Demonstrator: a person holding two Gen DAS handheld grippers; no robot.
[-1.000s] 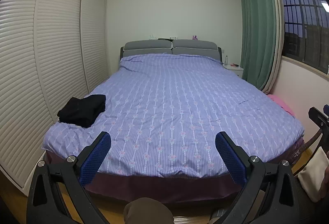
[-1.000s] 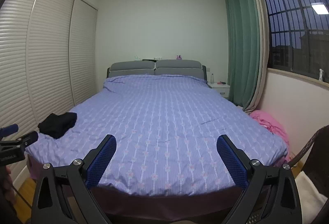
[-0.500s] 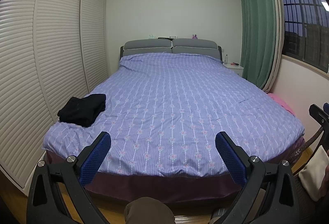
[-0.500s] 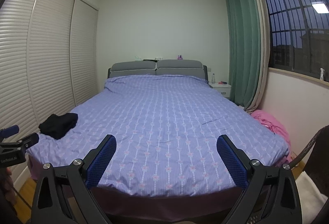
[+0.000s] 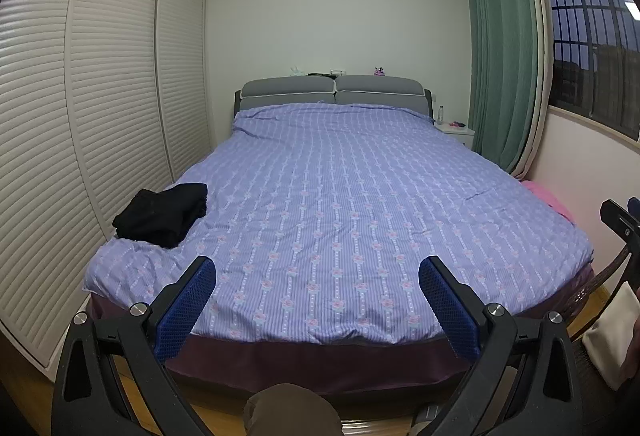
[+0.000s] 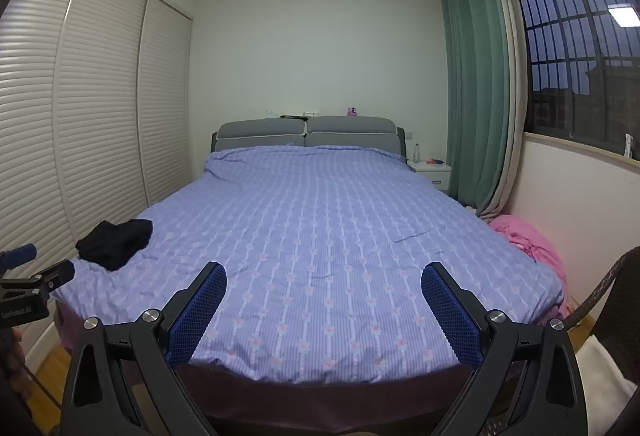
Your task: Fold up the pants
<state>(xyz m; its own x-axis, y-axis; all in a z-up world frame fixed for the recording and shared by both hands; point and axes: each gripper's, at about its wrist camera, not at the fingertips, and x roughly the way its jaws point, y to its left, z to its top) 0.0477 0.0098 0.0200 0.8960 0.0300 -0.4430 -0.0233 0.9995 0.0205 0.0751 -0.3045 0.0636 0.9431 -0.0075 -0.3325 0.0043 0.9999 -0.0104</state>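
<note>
Black pants (image 5: 162, 214) lie in a folded heap on the near left corner of the bed (image 5: 340, 204), which has a purple striped cover. They also show in the right wrist view (image 6: 116, 242). My left gripper (image 5: 318, 300) is open and empty, held off the foot of the bed. My right gripper (image 6: 324, 306) is open and empty too, also off the foot of the bed. Both are well short of the pants.
White louvred wardrobe doors (image 5: 80, 108) run along the left. A green curtain (image 5: 504, 60) and window stand on the right, with a nightstand (image 6: 432, 170) by the headboard. A pink cloth (image 6: 528, 244) lies at the bed's right side. A chair (image 6: 608, 284) stands at right.
Both views have shifted very slightly; the grippers stay open and the pants have not moved.
</note>
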